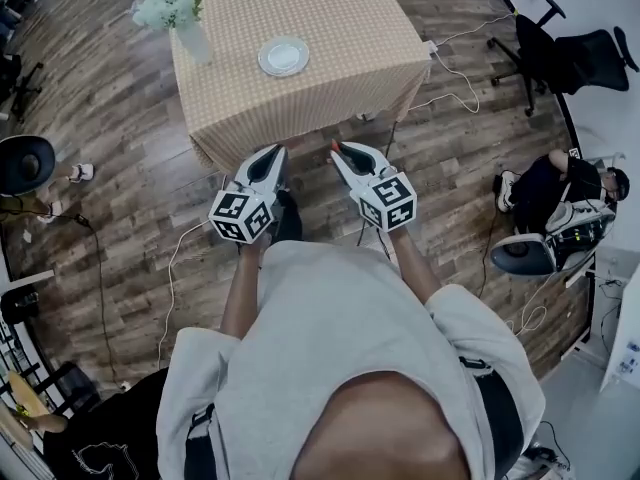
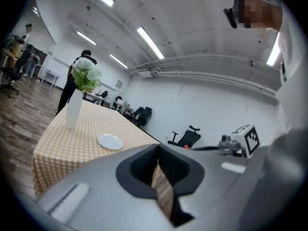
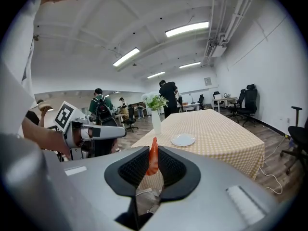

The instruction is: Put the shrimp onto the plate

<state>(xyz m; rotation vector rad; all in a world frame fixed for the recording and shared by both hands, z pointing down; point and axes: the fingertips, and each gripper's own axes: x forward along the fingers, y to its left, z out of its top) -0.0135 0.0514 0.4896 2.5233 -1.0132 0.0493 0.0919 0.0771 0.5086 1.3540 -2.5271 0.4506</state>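
Your right tool [image 3: 154,166] is clenched on the shrimp [image 3: 153,154], which stands upright between its pads with the orange tip poking above them. Your left tool [image 2: 157,170] has its jaws drawn together. You hold both side by side in front of your body, over the wood floor [image 1: 120,118] and just short of the counter [image 1: 330,18], where the plate [image 1: 283,56] lies on the checked cloth near a vase [image 1: 193,40] of flowers, well apart from the shrimp.
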